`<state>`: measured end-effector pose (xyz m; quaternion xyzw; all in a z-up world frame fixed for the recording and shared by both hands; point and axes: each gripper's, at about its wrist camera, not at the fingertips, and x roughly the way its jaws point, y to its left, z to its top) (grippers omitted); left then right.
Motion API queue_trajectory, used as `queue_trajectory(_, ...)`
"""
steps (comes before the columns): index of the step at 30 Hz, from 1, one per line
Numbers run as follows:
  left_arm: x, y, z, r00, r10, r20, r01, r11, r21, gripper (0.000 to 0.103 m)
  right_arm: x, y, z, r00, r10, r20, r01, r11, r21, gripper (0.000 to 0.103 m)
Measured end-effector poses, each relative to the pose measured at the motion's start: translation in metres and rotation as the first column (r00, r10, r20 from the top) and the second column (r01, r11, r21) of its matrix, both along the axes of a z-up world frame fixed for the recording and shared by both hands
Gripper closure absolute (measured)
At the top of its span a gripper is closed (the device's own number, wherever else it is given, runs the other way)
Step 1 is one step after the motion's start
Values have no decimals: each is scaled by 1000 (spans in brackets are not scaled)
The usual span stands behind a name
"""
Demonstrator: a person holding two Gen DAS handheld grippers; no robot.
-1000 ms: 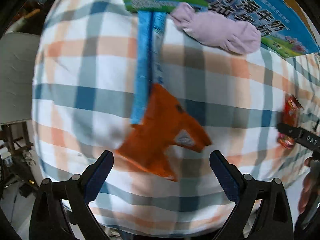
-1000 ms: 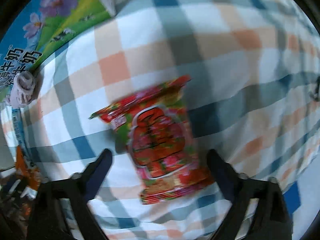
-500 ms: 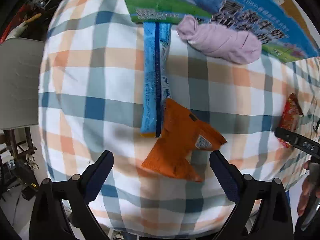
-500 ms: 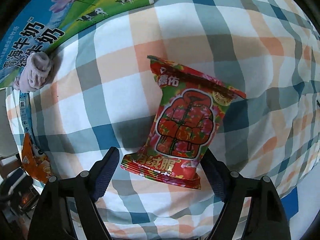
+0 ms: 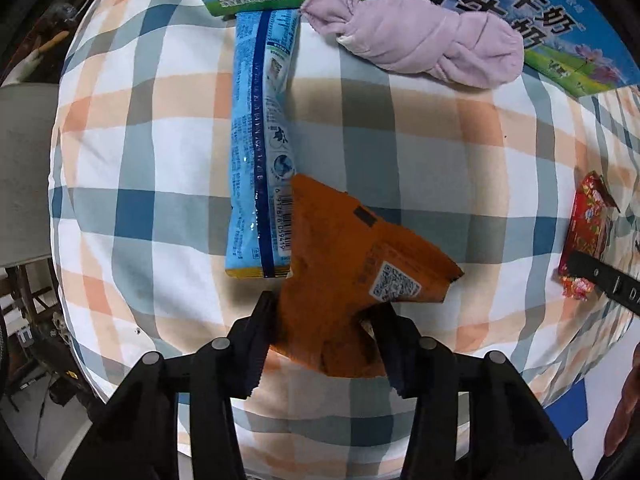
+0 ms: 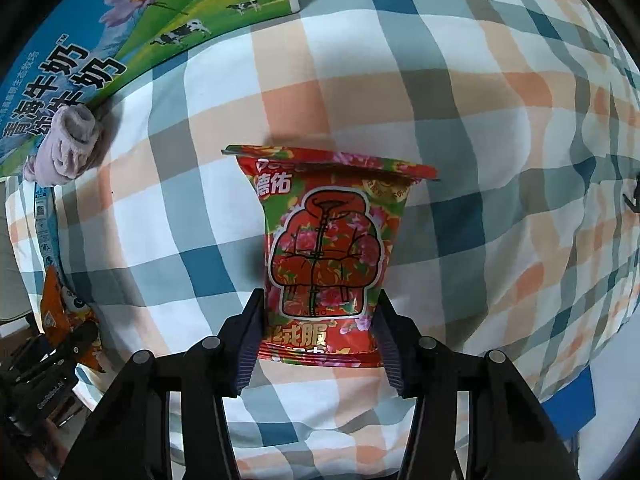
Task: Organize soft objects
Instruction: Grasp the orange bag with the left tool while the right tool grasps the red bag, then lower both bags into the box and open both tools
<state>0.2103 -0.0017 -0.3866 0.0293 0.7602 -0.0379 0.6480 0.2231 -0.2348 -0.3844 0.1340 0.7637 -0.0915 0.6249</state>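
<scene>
My left gripper [image 5: 324, 332] is shut on the near end of an orange snack packet [image 5: 360, 256], which lies on the checked cloth [image 5: 160, 160]. A blue packet [image 5: 260, 148] lies beside it, partly under its top corner. A rolled lilac cloth [image 5: 424, 48] lies farther off against the milk carton box [image 5: 560, 20]. My right gripper [image 6: 320, 336] is shut on the lower part of a red floral packet [image 6: 328, 240]. That red packet also shows at the right edge of the left wrist view [image 5: 588, 224].
The printed milk carton box [image 6: 100, 60] lies flat at the far side. The cloth's edge drops off close behind both grippers. The orange packet [image 6: 64, 312], the blue packet [image 6: 44, 224] and the lilac cloth [image 6: 68, 148] show at the right wrist view's left.
Both grippers have moved forward over their packets and closed: the left on the orange packet, the right on the red floral packet. The orange packet has turned a little.
</scene>
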Motion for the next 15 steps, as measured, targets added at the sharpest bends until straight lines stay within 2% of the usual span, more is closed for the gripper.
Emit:
queue_trajectory(4, 8, 3, 19, 999, 35, 18, -34, 999, -29, 62, -3, 0, -4, 1000, 19, 9, -19, 1000, -7, 52)
queue_trajectory(7, 4, -5, 41, 998, 45, 54, -42, 997, -57, 63, -1, 8, 4, 999, 33, 16, -34, 999, 16, 54)
queue_trajectory(11, 3, -16, 85, 991, 58, 117, -43, 991, -126, 64, -1, 20, 30, 997, 59, 58, -62, 997, 50, 55)
queue_trajectory(15, 15, -24, 131, 980, 47, 192, -15, 986, -164, 64, 6, 36, 73, 987, 90, 131, -102, 991, 87, 55)
